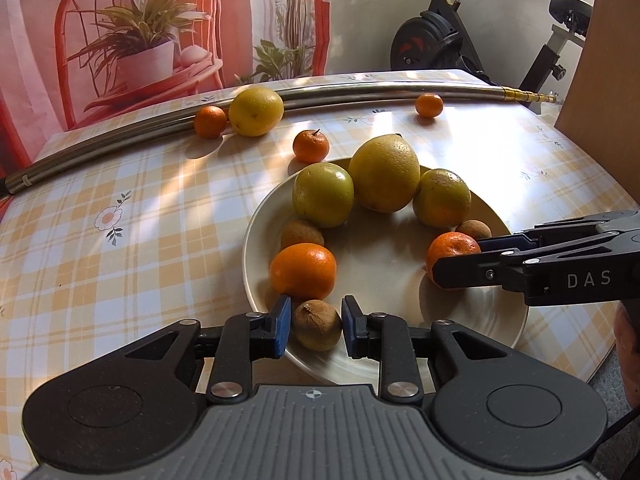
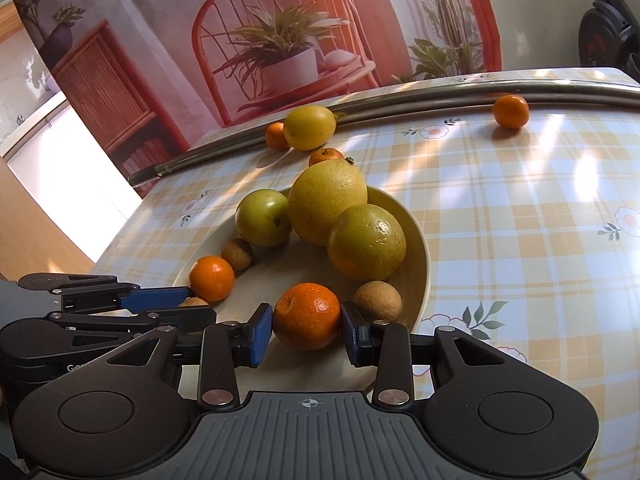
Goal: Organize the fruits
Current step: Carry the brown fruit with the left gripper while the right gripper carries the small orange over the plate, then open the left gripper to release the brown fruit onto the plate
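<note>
- Left wrist view: the left gripper (image 1: 316,326) is pinching a small brown fruit (image 1: 317,325) at the near rim of the plate (image 1: 500,332).
- Right wrist view: the right gripper (image 2: 307,322) is clamping a mandarin (image 2: 307,316) sitting in the same plate (image 2: 420,264).

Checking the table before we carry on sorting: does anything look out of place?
Yes. A long metal pole lies across the table's far side, odd among fruit. Four fruits sit outside the plate: a yellow citrus and a tangerine against the pole, and two more tangerines. Nothing looks spilled or damaged.
</note>
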The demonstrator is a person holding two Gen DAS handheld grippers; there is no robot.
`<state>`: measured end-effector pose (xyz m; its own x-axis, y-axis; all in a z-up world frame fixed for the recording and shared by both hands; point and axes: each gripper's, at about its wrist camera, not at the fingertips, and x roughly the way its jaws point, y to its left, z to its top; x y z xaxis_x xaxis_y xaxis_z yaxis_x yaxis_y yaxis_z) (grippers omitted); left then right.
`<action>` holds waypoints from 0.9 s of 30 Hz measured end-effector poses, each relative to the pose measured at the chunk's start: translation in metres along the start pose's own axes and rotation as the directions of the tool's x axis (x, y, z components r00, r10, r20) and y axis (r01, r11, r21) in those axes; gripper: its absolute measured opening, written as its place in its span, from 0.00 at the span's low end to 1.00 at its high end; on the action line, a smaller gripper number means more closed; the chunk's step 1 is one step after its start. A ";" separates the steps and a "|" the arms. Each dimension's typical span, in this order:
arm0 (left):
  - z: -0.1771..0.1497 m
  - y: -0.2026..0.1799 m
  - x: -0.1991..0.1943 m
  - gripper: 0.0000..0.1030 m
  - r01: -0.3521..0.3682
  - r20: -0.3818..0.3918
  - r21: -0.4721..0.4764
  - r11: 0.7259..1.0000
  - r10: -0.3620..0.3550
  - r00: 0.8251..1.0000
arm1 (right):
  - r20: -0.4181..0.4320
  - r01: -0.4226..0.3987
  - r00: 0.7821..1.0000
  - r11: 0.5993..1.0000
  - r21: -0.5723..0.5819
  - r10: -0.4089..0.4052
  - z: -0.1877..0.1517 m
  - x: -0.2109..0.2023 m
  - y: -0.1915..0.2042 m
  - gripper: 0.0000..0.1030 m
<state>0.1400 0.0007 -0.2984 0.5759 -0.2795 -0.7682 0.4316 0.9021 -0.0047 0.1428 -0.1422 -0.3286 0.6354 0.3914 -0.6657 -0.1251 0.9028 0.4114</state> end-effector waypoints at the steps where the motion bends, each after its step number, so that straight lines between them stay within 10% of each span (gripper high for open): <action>1: 0.001 0.001 0.001 0.28 -0.001 -0.001 -0.003 1.000 0.001 1.000 | 0.000 -0.001 1.000 1.000 0.001 0.001 0.000 0.000 0.000 0.33; 27: 0.003 0.042 -0.037 0.40 0.026 0.183 -0.131 0.991 -0.002 0.983 | -0.060 0.053 0.997 0.997 -0.059 -0.056 0.015 0.012 0.021 0.33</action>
<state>0.1389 0.0485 -0.2685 0.6927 -0.3366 -0.6378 0.3516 0.9298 -0.1088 0.1592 -0.1212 -0.3189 0.5948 0.3500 -0.7237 -0.1361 0.9311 0.3384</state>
